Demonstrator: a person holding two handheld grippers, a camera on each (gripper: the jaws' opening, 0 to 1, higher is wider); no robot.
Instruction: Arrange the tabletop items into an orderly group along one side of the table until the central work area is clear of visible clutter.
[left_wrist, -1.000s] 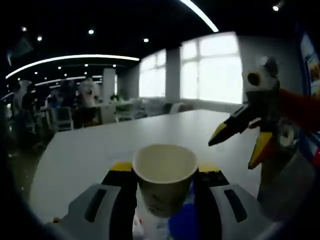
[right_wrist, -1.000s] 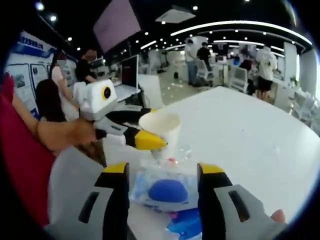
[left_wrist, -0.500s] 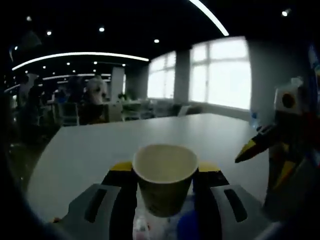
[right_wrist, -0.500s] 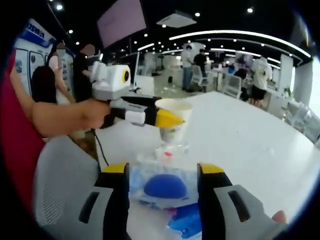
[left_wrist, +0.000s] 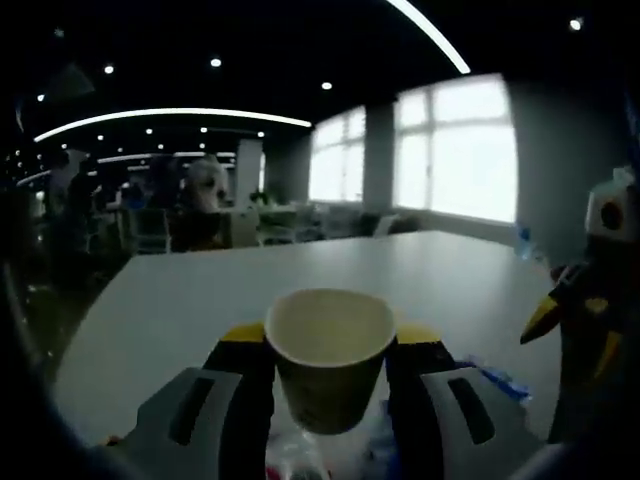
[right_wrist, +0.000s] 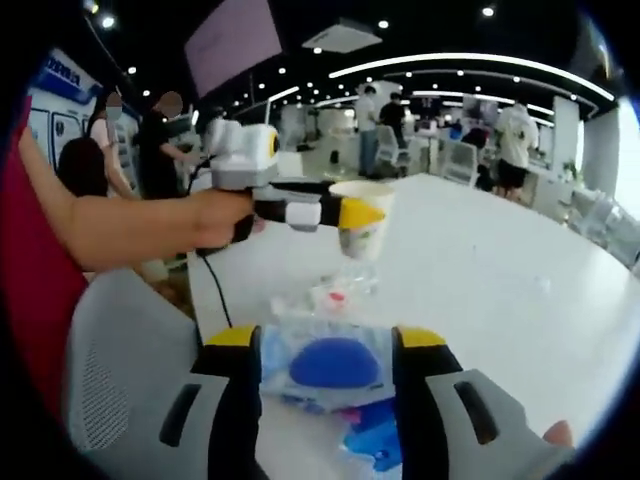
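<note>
The white table (right_wrist: 520, 270) is spreading wide across the right gripper view and is running back toward bright windows in the left gripper view. A grey chair back (right_wrist: 120, 360) is standing at the table's near edge in the right gripper view, beside the person's bare forearm and red sleeve.

The left gripper (left_wrist: 328, 345) is clamping a paper cup (left_wrist: 330, 350) between its yellow-tipped jaws, the cup sitting upright with its open mouth facing up. In the right gripper view that same gripper is reaching in from the left, the person's hand (right_wrist: 222, 215) wrapping its handle, and the cup is hanging raised above the tabletop.

The right gripper (right_wrist: 328, 345) is hovering with its jaws spread apart, straddling a clear plastic packet with a blue round item (right_wrist: 333, 362) inside, which is lying flat on the table near the edge; whether the jaws are touching it cannot be told. A small crumpled clear wrapper with a red spot (right_wrist: 330, 295) is lying just beyond the packet, below the lifted cup.
</note>
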